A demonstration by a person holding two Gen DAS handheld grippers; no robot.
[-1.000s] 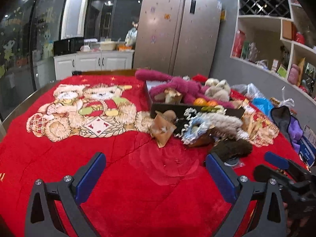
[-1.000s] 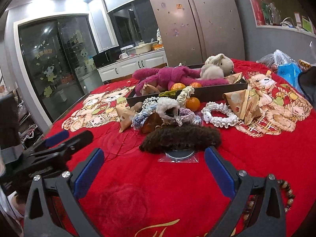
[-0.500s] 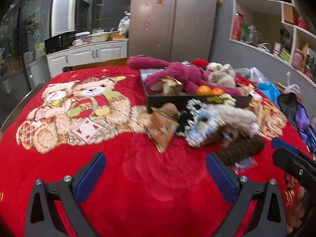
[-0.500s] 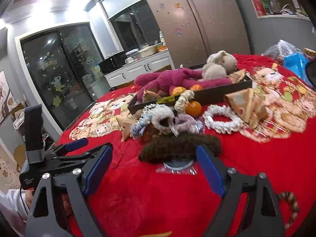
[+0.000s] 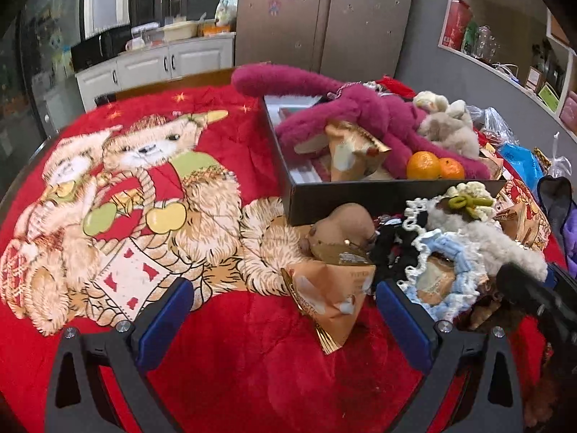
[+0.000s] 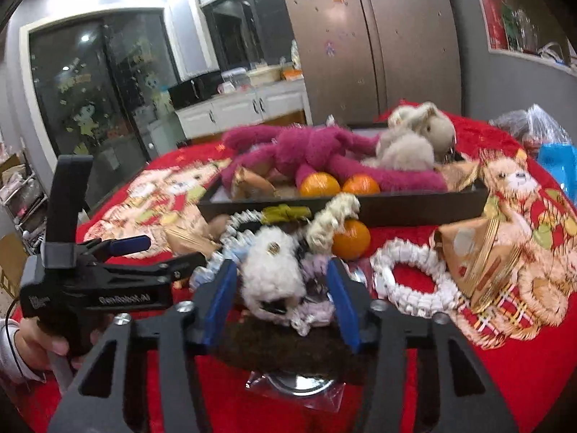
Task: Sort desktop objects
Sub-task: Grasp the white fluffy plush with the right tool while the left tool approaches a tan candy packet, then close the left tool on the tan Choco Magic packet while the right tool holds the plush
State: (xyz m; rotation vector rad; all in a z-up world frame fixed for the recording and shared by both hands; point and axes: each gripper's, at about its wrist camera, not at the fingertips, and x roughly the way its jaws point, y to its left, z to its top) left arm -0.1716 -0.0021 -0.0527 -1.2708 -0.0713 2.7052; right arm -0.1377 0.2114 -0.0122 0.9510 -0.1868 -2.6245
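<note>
A black box (image 5: 342,195) on the red blanket holds a magenta plush (image 5: 364,115), a beige plush (image 6: 414,137), two oranges (image 5: 423,165) and a snack packet. In front lies a heap of scrunchies, a tan packet (image 5: 331,296) and a loose orange (image 6: 351,240). My left gripper (image 5: 281,310) is open, its fingers either side of the tan packet, short of it. My right gripper (image 6: 281,288) is open but narrowed, its blue pads either side of a white fluffy scrunchie (image 6: 274,270), above a dark brown scrunchie (image 6: 281,346). The left gripper also shows in the right wrist view (image 6: 144,256).
A white lace scrunchie (image 6: 411,285) and a gold-striped packet (image 6: 479,252) lie to the right. A clear bag with a metal disc (image 6: 299,388) lies under the brown scrunchie. Plastic bags (image 5: 519,158) sit at the table's right edge. Cabinets and a fridge stand behind.
Both grippers moved forward toward the heap. The right gripper's jaws narrowed around the white fluffy scrunchie. The left gripper stayed open.
</note>
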